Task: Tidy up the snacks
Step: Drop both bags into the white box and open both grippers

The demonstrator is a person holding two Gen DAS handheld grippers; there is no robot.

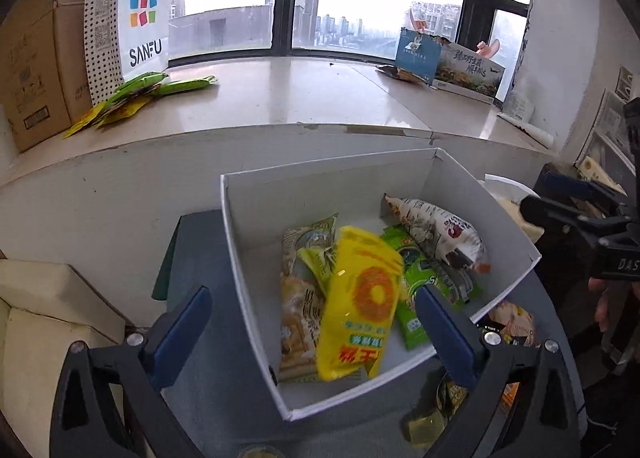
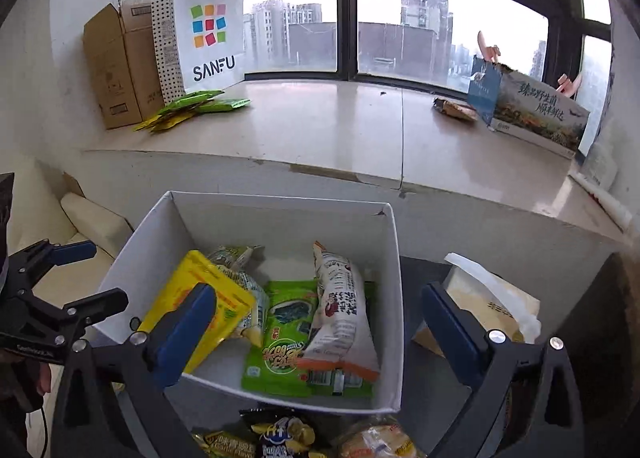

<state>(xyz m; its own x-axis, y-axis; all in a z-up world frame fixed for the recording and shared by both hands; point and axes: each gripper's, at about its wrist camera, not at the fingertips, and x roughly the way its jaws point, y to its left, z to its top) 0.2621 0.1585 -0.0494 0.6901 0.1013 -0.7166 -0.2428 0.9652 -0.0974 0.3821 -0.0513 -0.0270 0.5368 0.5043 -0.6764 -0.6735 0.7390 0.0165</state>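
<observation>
A white open box (image 1: 248, 242) (image 2: 394, 298) stands on a grey table and holds several snack packs. A yellow pack (image 1: 356, 306) (image 2: 224, 290) lies on top, blurred, leaning on beige packs (image 1: 300, 318). Green packs (image 1: 412, 278) (image 2: 284, 346) and a white printed pack (image 1: 436, 230) (image 2: 344, 310) lie beside it. My left gripper (image 1: 316, 322) is open and empty, hovering over the box's near side. My right gripper (image 2: 320, 330) is open and empty over the box; it shows in the left wrist view (image 1: 568, 201). Loose snacks (image 2: 288, 434) (image 1: 512, 322) lie outside the box.
A wide windowsill (image 2: 328, 125) runs behind the table with a SANFU bag (image 2: 208, 37), cardboard boxes (image 2: 116, 65), green and yellow packs (image 2: 192, 105) and a printed carton (image 2: 536, 109). A tissue box (image 2: 492, 302) sits right of the white box. Cream cushions (image 1: 48, 298) are at left.
</observation>
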